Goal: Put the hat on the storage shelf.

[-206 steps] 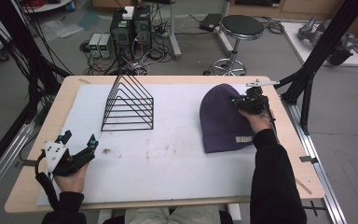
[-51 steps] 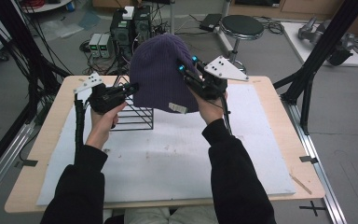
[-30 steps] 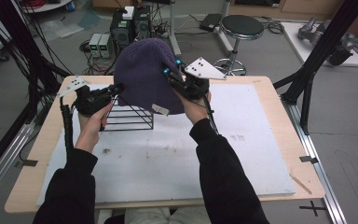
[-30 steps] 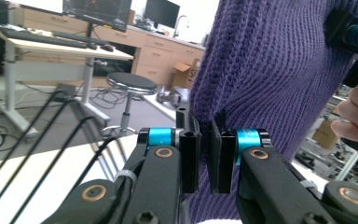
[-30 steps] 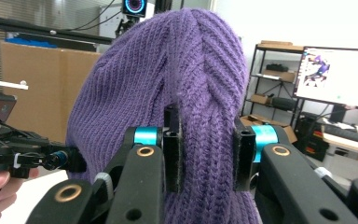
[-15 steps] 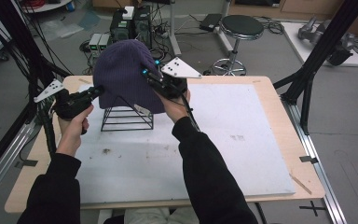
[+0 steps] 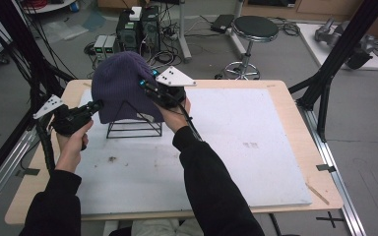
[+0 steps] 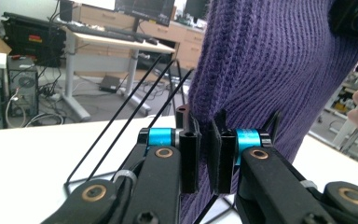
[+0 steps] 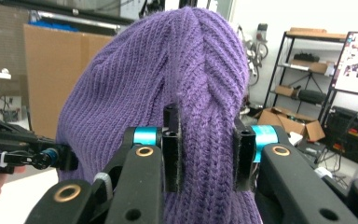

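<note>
The purple ribbed knit beanie hangs stretched over the black wire triangular rack at upper left of the high view, probably to be draped on it. The right gripper is clenched on its right edge and the left gripper pinches its left hem, keeping it spread. The rack's peak stands in the way.

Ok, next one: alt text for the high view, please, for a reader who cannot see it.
A person holds a purple knit beanie over a black wire rack on a white table, with the left gripper and right gripper each clamped on an edge of it. Computer towers and a round stool stand on the floor beyond.
</note>
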{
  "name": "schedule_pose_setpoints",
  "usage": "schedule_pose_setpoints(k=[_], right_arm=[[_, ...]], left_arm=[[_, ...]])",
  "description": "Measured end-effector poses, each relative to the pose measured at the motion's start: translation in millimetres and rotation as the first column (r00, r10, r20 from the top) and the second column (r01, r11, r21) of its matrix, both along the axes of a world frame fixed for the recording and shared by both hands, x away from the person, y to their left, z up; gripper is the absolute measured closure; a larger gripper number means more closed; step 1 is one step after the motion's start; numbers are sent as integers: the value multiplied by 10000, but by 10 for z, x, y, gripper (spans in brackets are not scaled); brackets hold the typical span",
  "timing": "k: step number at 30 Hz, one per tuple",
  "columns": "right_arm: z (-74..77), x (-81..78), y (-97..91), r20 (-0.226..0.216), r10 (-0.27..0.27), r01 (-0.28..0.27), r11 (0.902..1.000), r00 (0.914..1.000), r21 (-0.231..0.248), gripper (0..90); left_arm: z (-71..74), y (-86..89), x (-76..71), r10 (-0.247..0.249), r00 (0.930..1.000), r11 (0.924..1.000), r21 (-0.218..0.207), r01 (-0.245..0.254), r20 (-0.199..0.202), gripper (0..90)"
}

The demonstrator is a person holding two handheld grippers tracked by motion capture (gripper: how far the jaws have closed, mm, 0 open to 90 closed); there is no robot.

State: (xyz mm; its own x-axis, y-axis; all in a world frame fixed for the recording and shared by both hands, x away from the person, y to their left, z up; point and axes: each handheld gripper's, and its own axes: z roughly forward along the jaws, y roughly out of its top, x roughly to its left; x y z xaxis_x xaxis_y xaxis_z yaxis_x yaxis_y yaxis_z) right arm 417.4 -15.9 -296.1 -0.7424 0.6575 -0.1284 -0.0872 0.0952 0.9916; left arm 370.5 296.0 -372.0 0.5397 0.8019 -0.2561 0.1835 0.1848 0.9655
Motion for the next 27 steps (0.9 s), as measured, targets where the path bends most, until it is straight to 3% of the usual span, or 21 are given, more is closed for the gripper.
schedule_pose_setpoints(k=[13, 16, 17, 21, 23, 25, 27], right_arm=[[-280, 34, 29, -701, -68, 61, 9999, 9975, -106, 720], [-347, 44, 34, -858, -29, 25, 10000, 9963, -50, 716], [-361, 45, 39, -886, -4, -4, 10000, 9961, -81, 716], [-426, 36, 86, -1034, -124, 90, 9994, 9946, -336, 716], [-469, 8, 113, -1038, -252, 197, 9984, 9943, -535, 712], [-520, -24, 134, -1052, -407, 321, 9961, 9936, -820, 711], [-560, -34, 131, -1139, -477, 383, 9958, 9923, -832, 708]], left_arm=[[-273, 22, -47, 37, 9986, 9995, -315, -54, -518, 841], [-332, 20, -73, 20, 9975, 9998, -206, -35, -711, 841], [-353, 24, -77, 45, 9967, 9999, -127, -55, -808, 841], [-444, 49, -85, 108, 9933, 9989, -446, -160, -1150, 841], [-484, 49, -74, 49, 9896, 9994, -326, -97, -1439, 840], [-510, 37, -75, 136, 9886, 9998, -95, -152, -1497, 840], [-524, 32, -74, 108, 9881, 9998, -166, -136, -1537, 840]])
